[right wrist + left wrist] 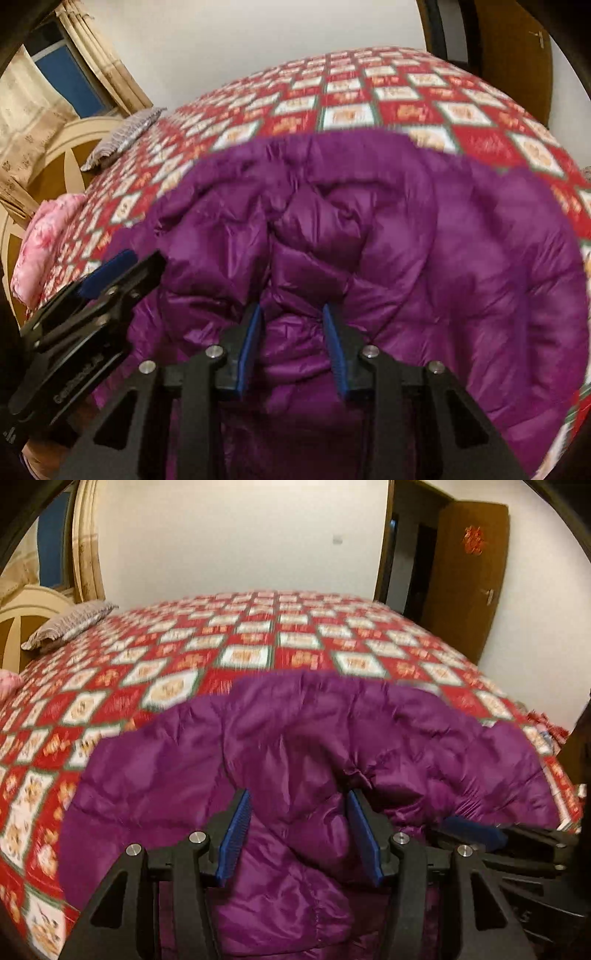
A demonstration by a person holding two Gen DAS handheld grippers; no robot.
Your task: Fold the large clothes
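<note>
A puffy purple jacket lies bunched on the near part of the bed and fills the lower half of both views. In the left wrist view my left gripper has a thick fold of the jacket between its blue pads, and the fabric creases at the right pad. My right gripper squeezes a narrower bunch of the jacket between its blue pads. The two grippers work side by side: the right one shows at the lower right edge, the left one at the lower left.
The bed has a red and white patterned cover. A grey striped pillow and a pink cloth lie by the cream headboard on the left. A brown door stands open at the far right.
</note>
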